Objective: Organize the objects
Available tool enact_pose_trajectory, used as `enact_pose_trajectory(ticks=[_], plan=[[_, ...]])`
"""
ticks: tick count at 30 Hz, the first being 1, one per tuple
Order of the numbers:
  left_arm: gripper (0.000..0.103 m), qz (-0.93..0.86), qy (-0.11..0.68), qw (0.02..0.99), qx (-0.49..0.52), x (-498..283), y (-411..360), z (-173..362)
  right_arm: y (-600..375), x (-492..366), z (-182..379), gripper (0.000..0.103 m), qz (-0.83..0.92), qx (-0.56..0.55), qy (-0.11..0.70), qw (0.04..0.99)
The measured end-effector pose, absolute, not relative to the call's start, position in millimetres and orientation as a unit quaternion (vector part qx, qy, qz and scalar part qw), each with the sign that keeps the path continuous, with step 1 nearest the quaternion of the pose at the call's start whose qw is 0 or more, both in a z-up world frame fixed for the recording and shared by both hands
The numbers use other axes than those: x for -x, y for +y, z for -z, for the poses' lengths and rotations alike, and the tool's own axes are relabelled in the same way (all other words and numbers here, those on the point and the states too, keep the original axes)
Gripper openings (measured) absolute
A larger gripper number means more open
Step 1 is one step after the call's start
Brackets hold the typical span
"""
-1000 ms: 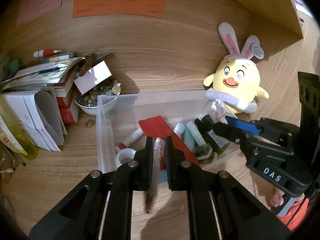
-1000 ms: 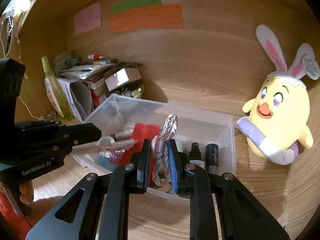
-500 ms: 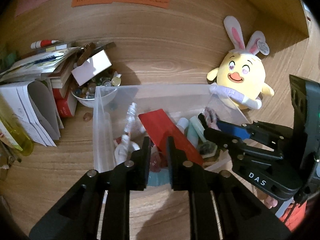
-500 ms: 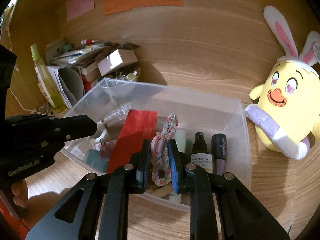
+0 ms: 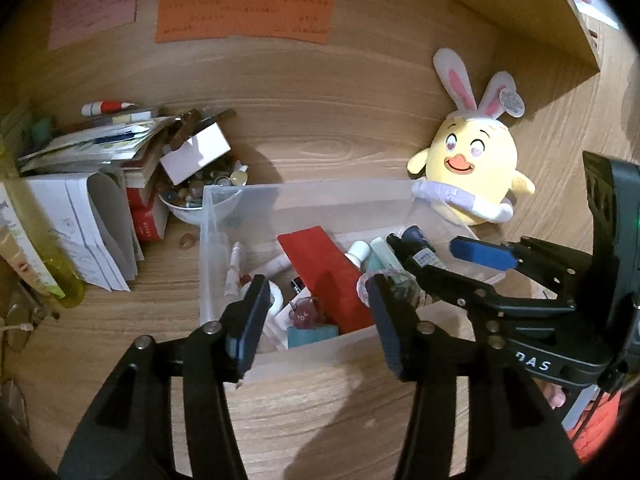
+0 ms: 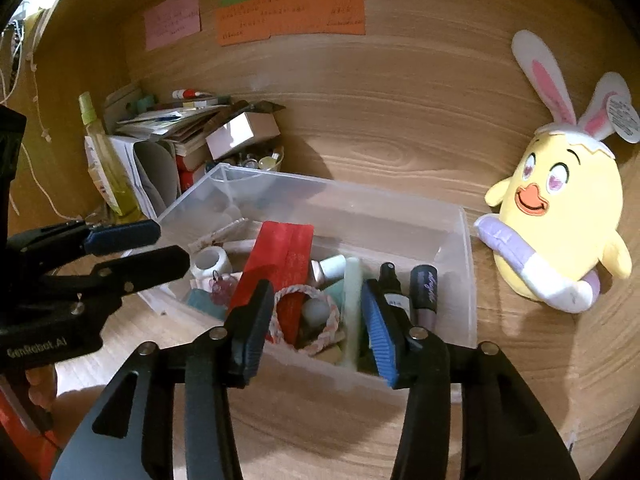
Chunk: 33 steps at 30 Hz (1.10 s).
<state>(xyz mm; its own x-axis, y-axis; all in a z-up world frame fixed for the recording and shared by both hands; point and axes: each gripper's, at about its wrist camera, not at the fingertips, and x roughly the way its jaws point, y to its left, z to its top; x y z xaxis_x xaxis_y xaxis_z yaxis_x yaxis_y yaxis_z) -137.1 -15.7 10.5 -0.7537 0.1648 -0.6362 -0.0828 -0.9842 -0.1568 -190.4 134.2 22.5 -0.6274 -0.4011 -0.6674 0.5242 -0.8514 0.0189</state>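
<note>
A clear plastic bin on the wooden desk holds a red card, small bottles and tubes. My left gripper hangs over the bin's near wall, its jaws opening with nothing pressed between them. A slim pale stick lies by the bin's left wall. My right gripper is also opening over the bin. A pink and white braided band lies loose in the bin below its fingers. Each gripper shows in the other's view: the right, the left.
A yellow plush chick with rabbit ears sits right of the bin. To the left are stacked books and papers, a bowl of trinkets and a yellow bottle. Coloured notes hang on the back panel.
Both grippers went from shut to open. The left one let go of the pale stick and the right one let go of the braided band; both things now lie in the bin.
</note>
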Motion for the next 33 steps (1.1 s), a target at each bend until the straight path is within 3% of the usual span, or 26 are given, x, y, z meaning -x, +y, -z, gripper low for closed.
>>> enact_pose_trajectory(ticks=[5, 9, 12, 16, 33], plan=[[0.059, -0.938, -0.055, 0.058, 0.337, 126, -15, -12, 145, 179, -26, 0.059, 0.903, -0.337, 0.087, 0.250], [0.061, -0.943, -0.039, 0.037, 0.328, 117, -11, -12, 154, 169, -31, 0.076, 0.908, -0.328, 0.077, 0.249], [0.072, -0.945, -0.032, 0.031, 0.324, 110, -7, -12, 159, 161, -36, 0.082, 0.911, -0.320, 0.073, 0.251], [0.087, -0.950, -0.030, 0.020, 0.310, 100, -5, -14, 164, 150, -40, 0.083, 0.914, -0.309, 0.072, 0.252], [0.096, -0.954, -0.039, 0.029, 0.297, 76, 4, -9, 180, 121, -37, 0.089, 0.919, -0.300, 0.062, 0.249]])
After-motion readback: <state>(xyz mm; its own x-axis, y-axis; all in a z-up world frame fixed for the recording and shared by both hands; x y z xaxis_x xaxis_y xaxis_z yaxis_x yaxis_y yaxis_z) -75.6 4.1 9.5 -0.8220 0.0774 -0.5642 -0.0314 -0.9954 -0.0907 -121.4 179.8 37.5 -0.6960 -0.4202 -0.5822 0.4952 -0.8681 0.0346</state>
